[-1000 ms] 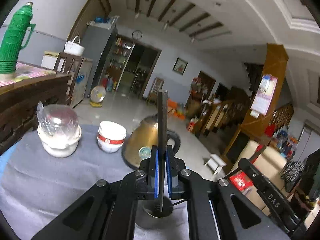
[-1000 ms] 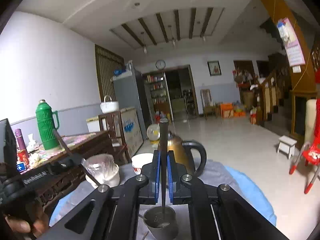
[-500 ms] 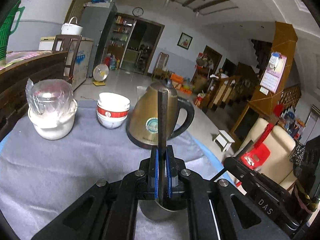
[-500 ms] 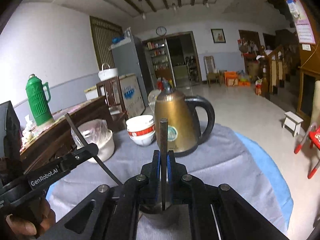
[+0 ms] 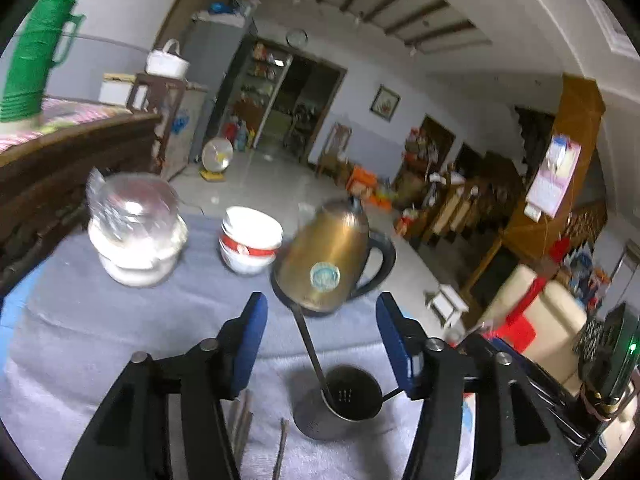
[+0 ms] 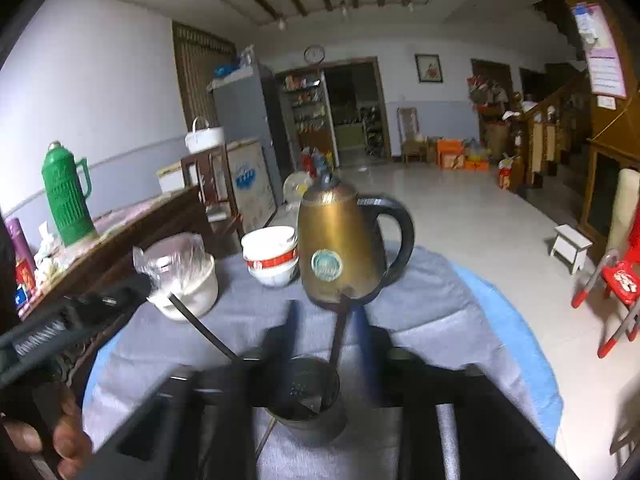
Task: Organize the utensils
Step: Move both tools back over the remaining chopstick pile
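Left tool (image 5: 318, 344): jaws opening, blue pads well apart; a dark utensil handle (image 5: 306, 336) stands between them, touching neither pad.
Right tool (image 6: 328, 340): jaws opening, fingers smeared by motion blur; a second utensil handle (image 6: 340, 332) rises between them, and contact with the pads cannot be judged.
Metal cup (image 5: 344, 404): upright on the grey cloth (image 5: 120, 320) of the tabletop, just ahead of both tools; both utensils stand in it, leaning on its rim.
Loose utensils (image 5: 244, 412): thin pieces lie flat on the cloth left of the cup, partly hidden behind the left tool's finger.
Hard to make out: the utensils' working ends are down inside the cup; whether fork or spoon cannot be told. The right wrist view's lower half is blurred.
Behind the cup: brass kettle (image 5: 332, 260), stacked white bowls (image 5: 250, 240), a plastic-wrapped white container (image 5: 136, 232).
Person: a hand (image 6: 48, 440) grips the left tool's body at the lower left of the right wrist view.
Change since a second ago: both tools were clamped on upright handles; now the jaws have let go and the handles tilt freely.
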`<control>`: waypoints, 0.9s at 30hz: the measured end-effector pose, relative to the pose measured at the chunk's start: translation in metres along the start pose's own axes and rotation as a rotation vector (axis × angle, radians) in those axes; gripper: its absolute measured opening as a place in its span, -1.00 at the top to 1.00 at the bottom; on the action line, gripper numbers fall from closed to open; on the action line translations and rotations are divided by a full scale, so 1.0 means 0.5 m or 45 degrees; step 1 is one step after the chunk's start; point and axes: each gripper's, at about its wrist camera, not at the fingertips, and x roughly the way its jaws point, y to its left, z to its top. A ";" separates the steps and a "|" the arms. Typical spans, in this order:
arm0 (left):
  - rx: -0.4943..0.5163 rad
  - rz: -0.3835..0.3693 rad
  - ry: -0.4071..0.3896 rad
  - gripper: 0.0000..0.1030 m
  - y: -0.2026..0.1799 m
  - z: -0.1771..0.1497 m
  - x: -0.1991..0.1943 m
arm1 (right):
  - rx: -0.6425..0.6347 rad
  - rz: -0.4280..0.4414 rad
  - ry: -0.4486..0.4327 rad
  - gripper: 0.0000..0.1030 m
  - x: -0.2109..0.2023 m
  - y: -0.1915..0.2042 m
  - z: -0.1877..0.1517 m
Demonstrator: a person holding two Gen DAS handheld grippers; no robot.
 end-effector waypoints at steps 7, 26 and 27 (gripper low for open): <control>-0.016 0.090 -0.128 -0.60 0.071 -0.005 -0.136 | 0.058 -0.013 -0.068 -0.59 -0.115 -0.003 -0.023; -0.041 0.503 0.485 -0.60 0.288 -0.324 -0.099 | 0.087 0.161 0.759 -0.13 0.029 0.041 -0.343; -0.050 0.503 0.495 -0.60 0.292 -0.330 -0.098 | 0.084 0.169 0.760 -0.13 0.036 0.047 -0.340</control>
